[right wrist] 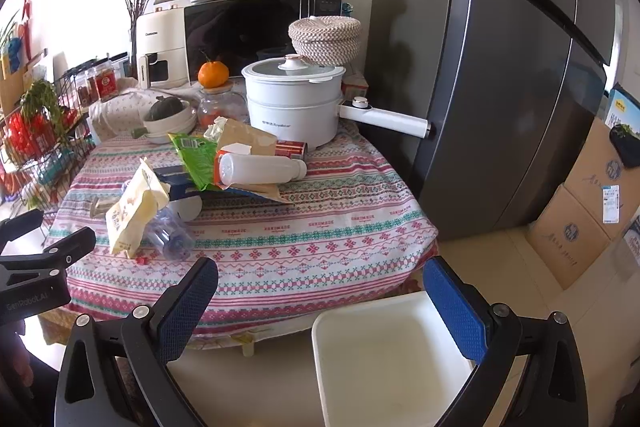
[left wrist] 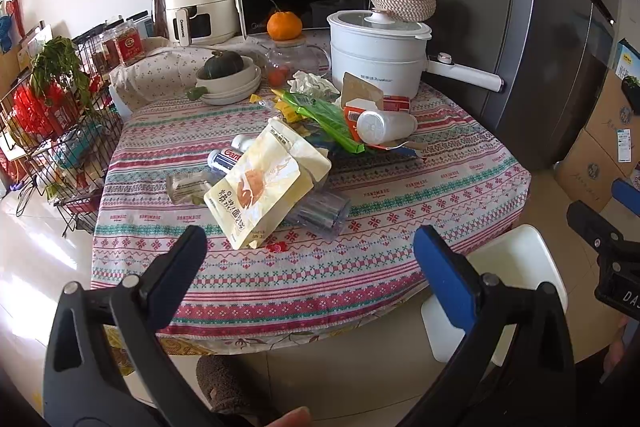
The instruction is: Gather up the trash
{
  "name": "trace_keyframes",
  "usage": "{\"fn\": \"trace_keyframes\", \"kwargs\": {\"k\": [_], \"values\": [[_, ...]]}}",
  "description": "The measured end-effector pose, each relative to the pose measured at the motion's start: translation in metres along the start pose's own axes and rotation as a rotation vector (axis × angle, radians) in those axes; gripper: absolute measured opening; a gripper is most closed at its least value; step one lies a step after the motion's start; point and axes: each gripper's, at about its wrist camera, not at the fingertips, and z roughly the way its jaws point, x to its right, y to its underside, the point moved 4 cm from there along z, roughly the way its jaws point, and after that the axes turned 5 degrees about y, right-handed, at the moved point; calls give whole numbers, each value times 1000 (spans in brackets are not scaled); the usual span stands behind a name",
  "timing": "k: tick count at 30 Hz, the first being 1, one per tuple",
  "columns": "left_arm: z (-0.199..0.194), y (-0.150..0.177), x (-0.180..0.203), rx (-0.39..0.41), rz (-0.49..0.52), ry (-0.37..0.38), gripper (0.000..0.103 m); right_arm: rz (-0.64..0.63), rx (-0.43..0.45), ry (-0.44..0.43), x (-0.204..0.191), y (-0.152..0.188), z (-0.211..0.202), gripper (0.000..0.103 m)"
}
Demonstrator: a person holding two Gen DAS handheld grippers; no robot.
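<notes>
Trash lies in a heap on the patterned tablecloth (left wrist: 360,267): a yellow snack bag (left wrist: 264,187), a crushed clear plastic bottle (left wrist: 320,211), a green wrapper (left wrist: 320,115), a white bottle (left wrist: 384,125) on its side, torn cardboard and a crumpled tissue (left wrist: 312,83). The heap also shows in the right wrist view, with the yellow bag (right wrist: 132,215) and white bottle (right wrist: 260,169). A white bin (right wrist: 388,359) stands on the floor at the table's near right. My left gripper (left wrist: 312,251) is open and empty, short of the yellow bag. My right gripper (right wrist: 320,287) is open and empty above the bin's near edge.
A white electric pot (left wrist: 376,55) with a long handle, stacked bowls holding a squash (left wrist: 228,79), a glass jar and an orange (left wrist: 284,25) stand behind the trash. A microwave and air fryer are at the back. A wire rack (left wrist: 52,131) stands left, a fridge (right wrist: 512,87) and cardboard boxes right.
</notes>
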Motion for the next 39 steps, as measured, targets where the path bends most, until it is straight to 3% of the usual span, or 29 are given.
{"fn": "trace_keyframes", "kwargs": {"k": [39], "values": [[1, 1, 4, -2, 1, 3, 103, -3, 9, -5, -4, 2, -1, 103]]}}
